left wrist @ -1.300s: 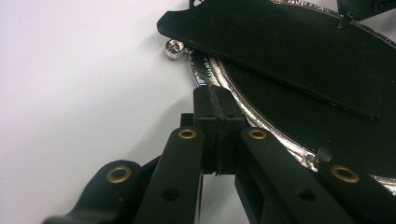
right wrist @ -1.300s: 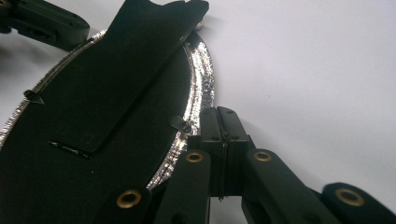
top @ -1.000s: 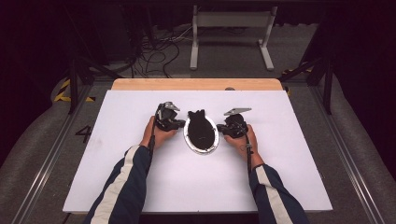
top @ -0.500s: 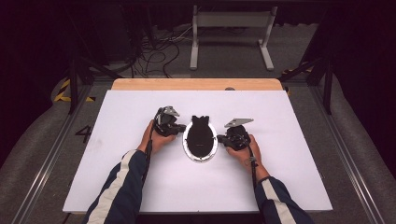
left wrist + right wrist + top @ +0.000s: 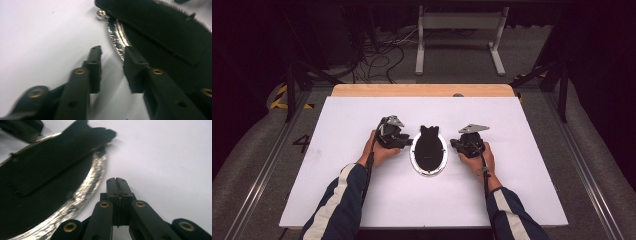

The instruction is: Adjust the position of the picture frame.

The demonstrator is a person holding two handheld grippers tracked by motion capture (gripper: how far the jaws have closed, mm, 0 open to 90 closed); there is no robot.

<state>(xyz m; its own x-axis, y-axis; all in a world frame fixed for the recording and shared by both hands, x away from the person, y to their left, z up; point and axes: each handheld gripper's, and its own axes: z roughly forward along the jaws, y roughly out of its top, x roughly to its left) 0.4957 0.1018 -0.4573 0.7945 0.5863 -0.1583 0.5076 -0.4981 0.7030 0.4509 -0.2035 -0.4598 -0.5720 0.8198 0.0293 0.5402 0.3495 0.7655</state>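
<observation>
From the high view, one oval tray with a silver rim lies at the middle of the white table, holding one flat black piece whose notched far end sticks out over the rim. The left gripper sits just beside the tray's left edge and the right gripper just beside its right edge. Bare white surface runs wide on every side of the three; a wooden strip borders the far edge, and beyond it a metal stand and cables lie on the floor, well apart.

In the left gripper view, the left gripper has just been opening: its two jaws stand apart with only table between them, one tip touching or nearly touching the hammered silver rim. A small silver ball projects from the rim farther on.

In the right gripper view, the right gripper has its jaws pressed together on nothing, just beside the rim, with open table to the right.
</observation>
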